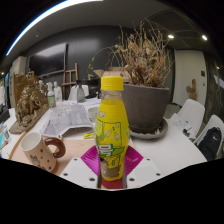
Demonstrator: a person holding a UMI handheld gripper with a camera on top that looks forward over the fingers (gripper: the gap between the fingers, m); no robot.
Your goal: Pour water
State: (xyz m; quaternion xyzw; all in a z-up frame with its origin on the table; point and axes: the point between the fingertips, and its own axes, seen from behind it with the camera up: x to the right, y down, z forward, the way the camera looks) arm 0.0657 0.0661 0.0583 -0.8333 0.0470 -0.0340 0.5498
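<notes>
tool [112,165]: holds yellow bottle [112,125] tight | mug [41,152]: beside it on counter [170,150] | risk: tip too fast, water misses mug, wets papers [65,120]

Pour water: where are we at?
Done: gripper has the yellow plastic bottle with orange cap between its fingers; whether the pink pads press it, I cannot tell. In hand: bottle upright, cap on. Left: tipping it over the spotted ceramic mug, beside the fingers.
</notes>
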